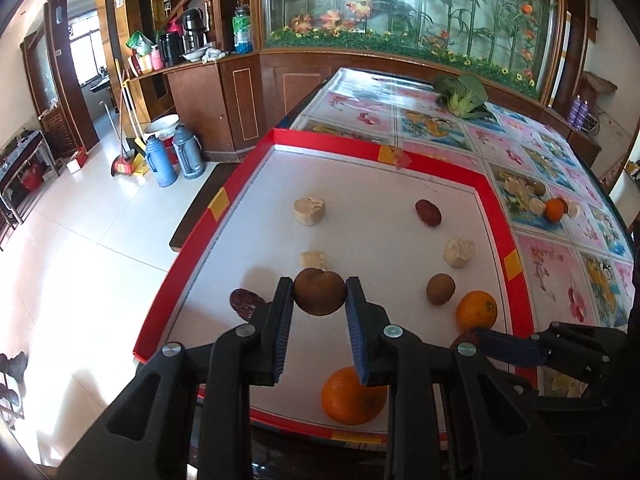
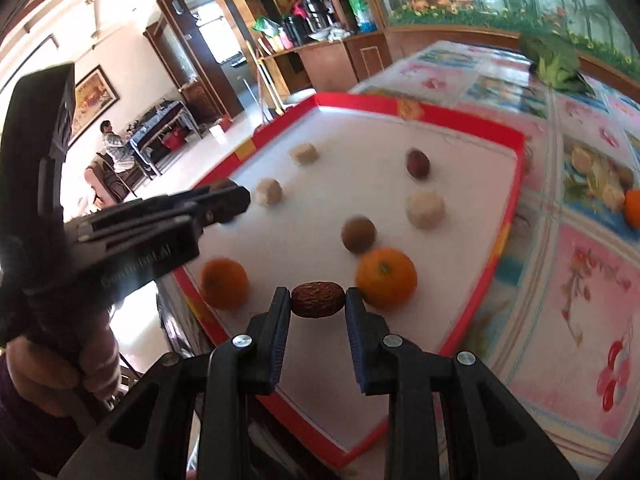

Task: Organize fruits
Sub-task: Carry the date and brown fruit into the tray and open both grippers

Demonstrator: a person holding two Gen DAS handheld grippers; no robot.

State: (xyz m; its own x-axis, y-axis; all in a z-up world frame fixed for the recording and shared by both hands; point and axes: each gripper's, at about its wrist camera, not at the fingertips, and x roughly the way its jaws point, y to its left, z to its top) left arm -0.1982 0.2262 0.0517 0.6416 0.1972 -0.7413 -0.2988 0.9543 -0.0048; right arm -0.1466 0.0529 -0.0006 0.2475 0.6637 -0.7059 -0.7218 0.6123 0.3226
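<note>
A white tray with a red rim (image 1: 492,196) holds the fruit. My left gripper (image 1: 319,292) is shut on a round brown fruit (image 1: 319,298) just above the tray's near left part. In the right wrist view my right gripper (image 2: 318,300) is shut on a wrinkled red date (image 2: 318,299) over the tray's near edge, between two oranges (image 2: 386,277) (image 2: 223,283). On the tray lie another brown fruit (image 1: 440,289), red dates (image 1: 428,212) (image 1: 247,303) and three beige chunks (image 1: 309,211). The right gripper (image 1: 480,340) also shows at the left wrist view's lower right.
Right of the tray, on the flowered tablecloth (image 1: 560,276), lie an orange (image 1: 554,209) among more fruit pieces and a leafy green vegetable (image 1: 464,94) at the far end. A hand (image 2: 48,364) holds the left gripper. A person sits at a far table (image 2: 114,146).
</note>
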